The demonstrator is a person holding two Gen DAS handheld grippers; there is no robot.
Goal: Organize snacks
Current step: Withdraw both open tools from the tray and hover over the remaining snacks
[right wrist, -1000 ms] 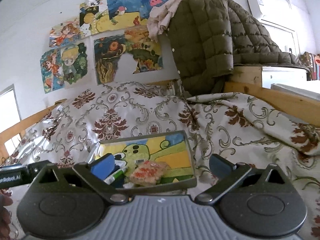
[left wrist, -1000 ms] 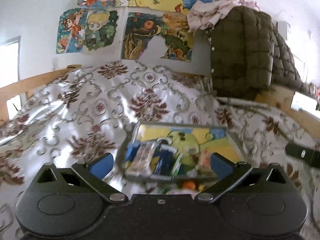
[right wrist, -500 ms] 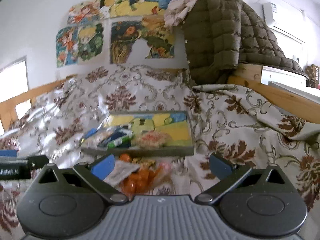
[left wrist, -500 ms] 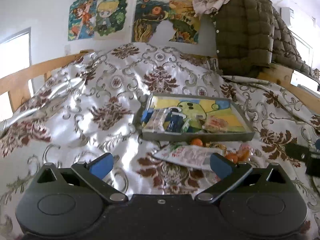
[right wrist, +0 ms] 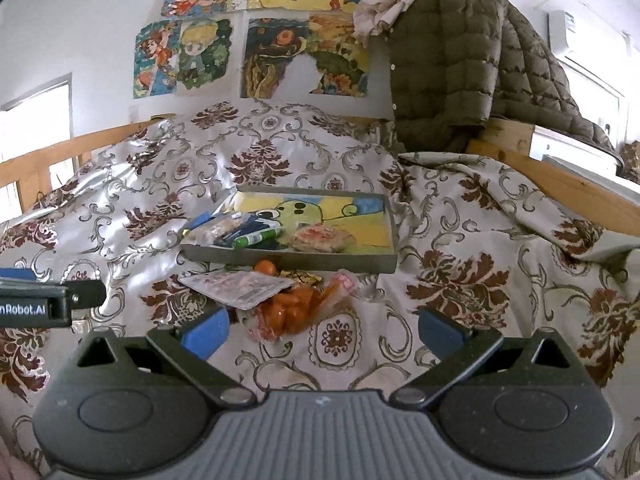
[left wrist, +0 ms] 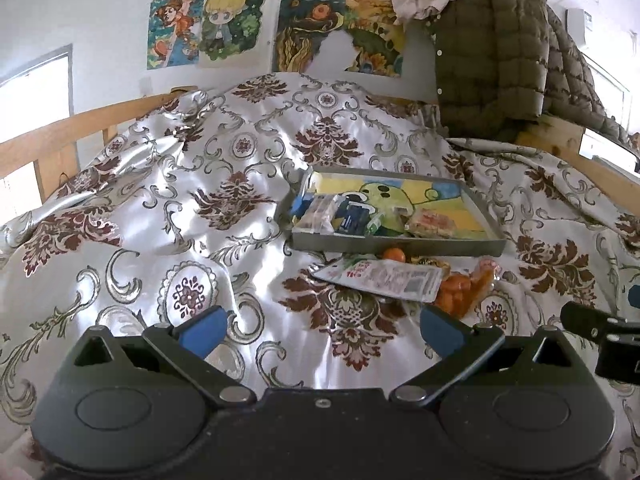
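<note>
A shallow grey tray (left wrist: pixel 400 245) (right wrist: pixel 288 260) with a cartoon picture on its floor rests on the patterned bedspread. Inside lie several snack packets at the left and a pinkish wrapped snack (left wrist: pixel 434 222) (right wrist: pixel 322 239) at the right. In front of the tray lie a flat white-and-red packet (left wrist: pixel 380 280) (right wrist: pixel 240 286), a bag of orange snacks (left wrist: pixel 464 286) (right wrist: pixel 292 310) and a small orange ball (left wrist: pixel 394 254) (right wrist: pixel 266 267). My left gripper (left wrist: pixel 322 330) is open and empty, well short of the loose snacks. My right gripper (right wrist: pixel 324 330) is open and empty, just before the orange bag.
A wooden bed rail (left wrist: pixel 80 128) runs along the left. An olive puffer jacket (right wrist: pixel 452 68) hangs over the wooden frame at the back right. Cartoon posters (left wrist: pixel 204 26) cover the wall. The bedspread (left wrist: pixel 180 208) left of the tray is rumpled and shiny.
Both grippers have pulled back from the tray and risen. The loose packet, orange bag and ball in front of the tray came into view. Both stayed open.
</note>
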